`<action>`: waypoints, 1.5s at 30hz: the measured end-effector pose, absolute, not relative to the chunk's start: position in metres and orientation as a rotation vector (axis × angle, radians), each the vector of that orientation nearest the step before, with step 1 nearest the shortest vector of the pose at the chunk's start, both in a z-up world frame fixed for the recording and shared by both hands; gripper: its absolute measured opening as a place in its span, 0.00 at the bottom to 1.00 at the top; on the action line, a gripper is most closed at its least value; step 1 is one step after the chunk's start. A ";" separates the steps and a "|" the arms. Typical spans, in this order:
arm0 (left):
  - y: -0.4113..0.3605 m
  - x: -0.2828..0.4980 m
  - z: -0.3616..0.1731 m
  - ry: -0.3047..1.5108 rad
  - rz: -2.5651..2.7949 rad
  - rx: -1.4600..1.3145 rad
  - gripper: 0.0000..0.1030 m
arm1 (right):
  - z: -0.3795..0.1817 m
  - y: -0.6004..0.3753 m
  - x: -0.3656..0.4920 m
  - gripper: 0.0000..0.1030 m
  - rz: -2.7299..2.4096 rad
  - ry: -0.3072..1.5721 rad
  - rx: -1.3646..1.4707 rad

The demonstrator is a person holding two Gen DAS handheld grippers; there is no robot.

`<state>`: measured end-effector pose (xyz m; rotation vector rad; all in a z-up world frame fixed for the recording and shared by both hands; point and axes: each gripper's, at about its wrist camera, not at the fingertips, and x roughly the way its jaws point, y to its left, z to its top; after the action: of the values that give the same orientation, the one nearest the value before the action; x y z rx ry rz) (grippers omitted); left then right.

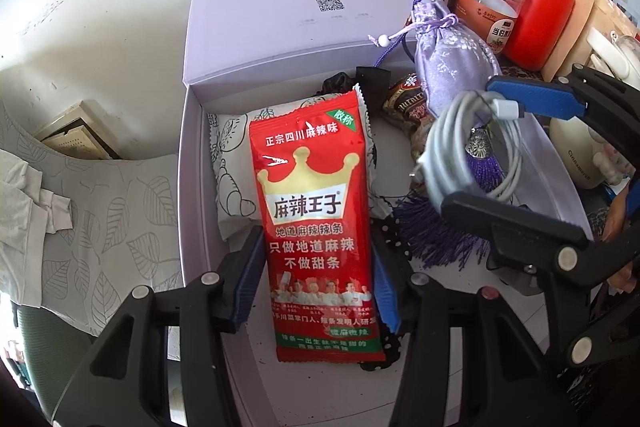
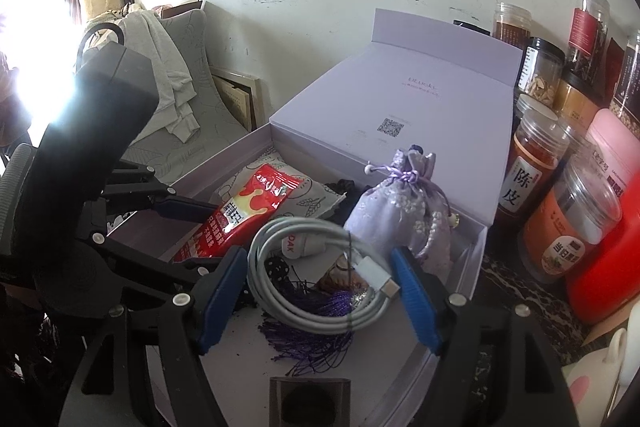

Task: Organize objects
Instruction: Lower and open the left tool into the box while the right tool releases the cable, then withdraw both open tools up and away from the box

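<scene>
Lavender gift box, lid propped open against the wall, serves as the collecting bin. Contents: white printed snack pack, purple sachet with tassel, brown wrapped sweets. Left gripper: jaws pinching the red spicy-strip packet by its long edges, held low over the white pack, apparently to lay it flat there. Right gripper: jaws closed onto the coiled white charging cable from either side, keeping the loops together above the tassel, inside the box's near end. Jars crowd the right, outside the box.
</scene>
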<state>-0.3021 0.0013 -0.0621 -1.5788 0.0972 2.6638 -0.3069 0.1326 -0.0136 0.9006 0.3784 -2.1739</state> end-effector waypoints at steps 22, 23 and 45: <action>-0.004 -0.289 -0.020 0.089 2.755 -1.457 0.47 | -0.003 0.145 -0.303 0.73 -2.267 0.381 0.955; -0.005 -0.288 -0.019 0.078 2.756 -1.458 0.47 | -0.004 0.145 -0.304 0.73 -2.266 0.386 0.970; -0.009 -0.229 0.023 0.024 2.872 -1.437 0.74 | 0.027 0.154 -0.257 0.75 -2.336 0.516 1.005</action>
<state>-0.2292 -0.0089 0.0229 -1.4366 0.0242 2.8718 -0.2569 0.1542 0.0275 1.0052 0.5165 -2.3361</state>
